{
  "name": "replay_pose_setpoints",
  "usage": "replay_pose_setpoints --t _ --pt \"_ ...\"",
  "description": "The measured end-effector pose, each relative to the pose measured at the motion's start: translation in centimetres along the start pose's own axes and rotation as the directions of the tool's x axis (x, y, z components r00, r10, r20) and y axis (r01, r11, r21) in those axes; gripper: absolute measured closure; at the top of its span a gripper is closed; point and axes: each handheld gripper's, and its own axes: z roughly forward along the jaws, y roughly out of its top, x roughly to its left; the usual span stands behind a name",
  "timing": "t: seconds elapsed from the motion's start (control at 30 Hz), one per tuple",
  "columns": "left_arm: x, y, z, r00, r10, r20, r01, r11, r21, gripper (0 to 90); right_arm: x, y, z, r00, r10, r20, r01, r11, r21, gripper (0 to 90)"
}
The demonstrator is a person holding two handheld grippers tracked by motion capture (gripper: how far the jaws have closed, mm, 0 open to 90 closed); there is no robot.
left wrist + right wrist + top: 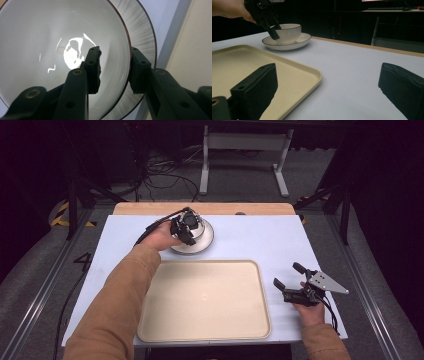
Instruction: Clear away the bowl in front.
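A white bowl sits on a plate at the far side of the table; its glossy inside holds nothing but reflected light. The left gripper straddles the bowl's rim, one jaw inside and one outside against the wall, closed on it. The beige tray nearer the person is bare, and the right gripper hovers beside its right edge with jaws wide apart, holding nothing.

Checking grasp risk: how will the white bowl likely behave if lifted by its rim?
The bowl looks glazed and glossy, so probably rigid, slippery and breakable. Gripped on one rim side by the left gripper, it may tilt. It sits loose on a plate, likely separating.
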Motion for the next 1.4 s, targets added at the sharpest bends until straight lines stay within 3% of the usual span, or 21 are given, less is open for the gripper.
replay_pose_setpoints --t 0.17,0.3,0.4,0.7,1.03,1.4 --pt "-0.2 0.1 0.2 0.999 0.044 -0.003 -0.044 0.999 0.011 73.7 0.0 0.0 0.0 1.0 0.005 0.0 -0.005 1.0 -0.002 3.1" --pt "-0.2 0.2 0.3 0.9994 0.033 0.013 -0.033 0.9994 0.01 79.2 0.0 0.0 0.0 1.0 0.004 0.0 -0.004 1.0 -0.001 3.2" --pt "-0.3 0.4 0.2 0.9987 0.047 0.02 -0.047 0.9985 0.027 83.2 0.0 0.0 0.0 1.0 0.002 0.001 -0.002 1.0 0.0 3.2" --pt "-0.5 0.5 0.3 0.9986 0.052 0.006 -0.052 0.9984 0.023 84.2 0.0 0.0 0.0 1.0 0.0 0.0 0.0 1.0 0.001 3.2" --pt "-0.8 0.9 0.1 0.9982 0.058 -0.011 -0.058 0.9969 0.052 84.7 0.0 0.0 0.0 1.0 0.0 0.0 0.0 1.0 0.001 3.2" --pt "-0.9 1.1 -1.1 0.998 0.063 -0.001 -0.063 0.9966 0.053 84.5 0.0 0.0 0.0 1.0 -0.002 -0.002 0.002 1.0 0.002 3.3"
